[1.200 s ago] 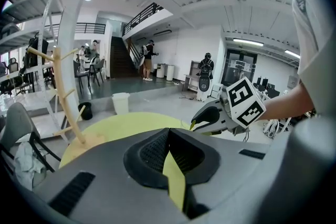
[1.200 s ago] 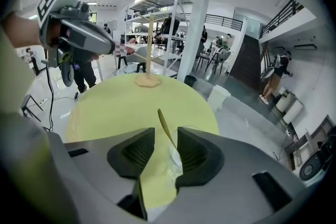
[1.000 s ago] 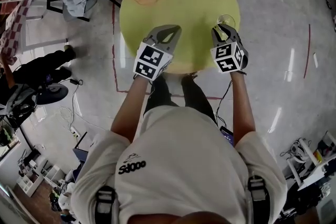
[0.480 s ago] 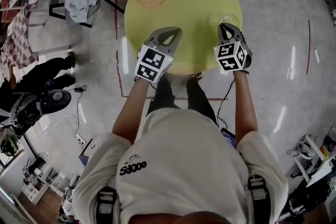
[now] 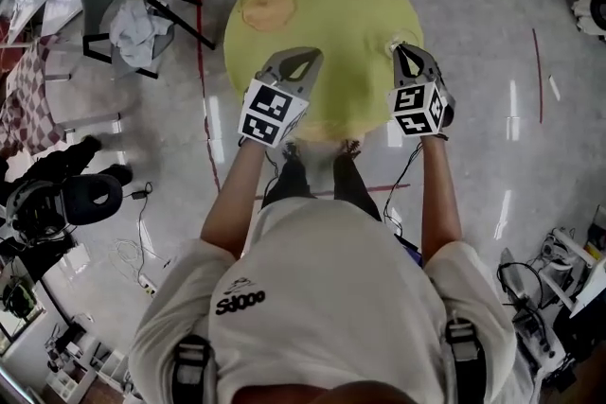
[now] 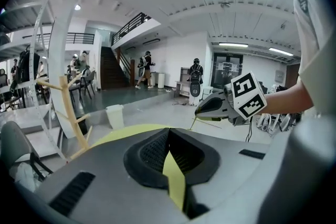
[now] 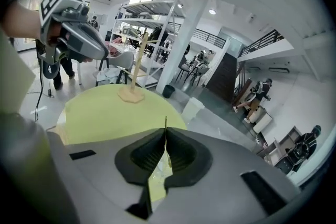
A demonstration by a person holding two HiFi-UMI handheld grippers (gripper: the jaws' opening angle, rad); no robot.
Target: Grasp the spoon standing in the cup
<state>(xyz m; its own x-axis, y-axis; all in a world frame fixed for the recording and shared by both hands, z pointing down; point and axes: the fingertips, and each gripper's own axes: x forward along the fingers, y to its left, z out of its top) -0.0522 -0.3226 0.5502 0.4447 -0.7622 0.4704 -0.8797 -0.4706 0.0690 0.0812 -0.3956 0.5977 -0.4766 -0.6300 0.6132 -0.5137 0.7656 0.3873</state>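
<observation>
My right gripper (image 5: 408, 50) hovers at the right edge of the round yellow table (image 5: 331, 5). It is shut on the spoon (image 7: 166, 124), whose thin dark handle tip pokes up between the jaws. In the left gripper view the spoon (image 6: 196, 120) hangs as a thin line below the right gripper (image 6: 206, 108). The clear cup is almost hidden beneath that gripper; only a pale bit of rim (image 5: 395, 43) shows. My left gripper (image 5: 301, 61) is held over the table's near left side, shut and holding nothing.
A wooden branched stand (image 5: 268, 5) with a round base is on the far left of the table. A grey chair with a cloth (image 5: 133, 14) sits on the floor to the left, and a white bin (image 6: 114, 115) is beyond the table. People are far off in the hall.
The right gripper's jaws have closed over the cup, whose glass rim showed plainly a second ago. Both grippers stay in nearly the same places; the head view has shifted a little.
</observation>
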